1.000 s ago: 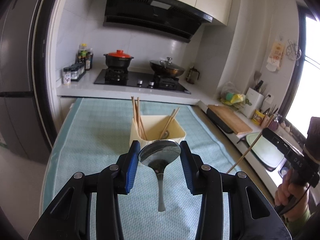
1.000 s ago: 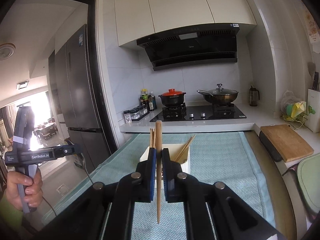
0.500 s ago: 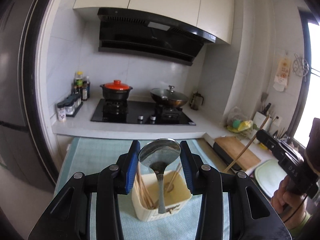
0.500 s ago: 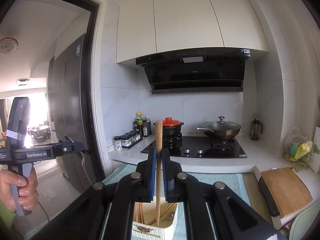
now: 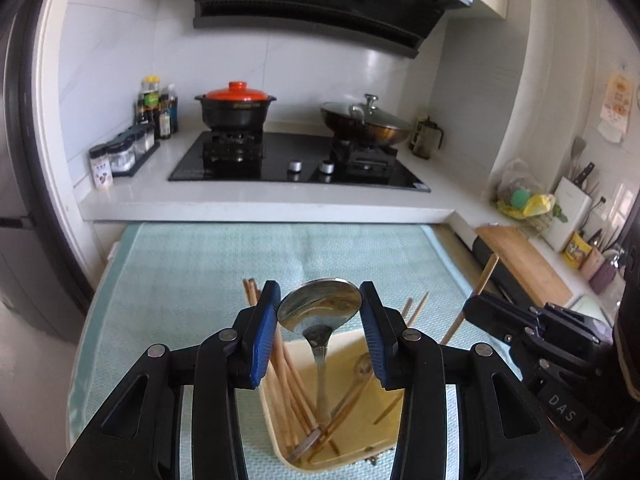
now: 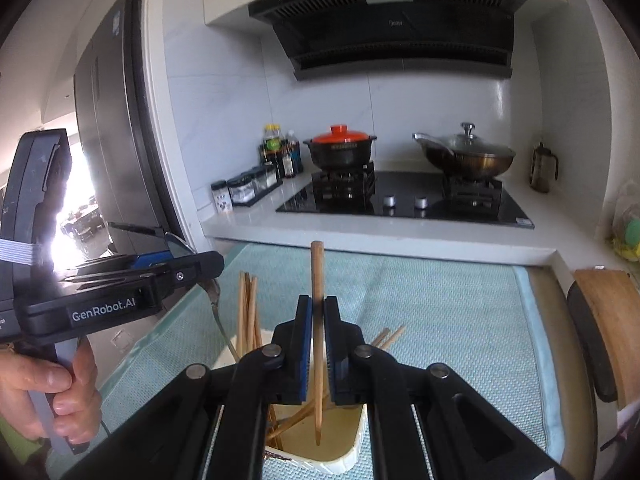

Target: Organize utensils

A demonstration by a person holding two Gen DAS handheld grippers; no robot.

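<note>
The left gripper w/ blue pads is squeezing the round bowl of a shiny metal spoon, jaws about part way open around it, both pads touching the bowl's sides. The spoon's handle is hanging straight down into the pale yellow plastic utensil box, which is sitting on a light green woven cloth over the table. Inside the box, lots of brown wooden chopsticks are leaning vs. the left wall, & a second small spoon is lying in the right part. The right gripper is nearly closed, pinching one long wooden chopstick standing straight up; its thin tip is pointing down inside the box, top end sticking up above the pads. In the right wrist view a person's hand is holding the handle of the left gripper at the left edge. Behind the cloth, a white counter is carrying a black stove w/ a black pot w/ an orange lid & a dark wok w/ a glass lid. A wooden cutting board is lying at the right.
</note>
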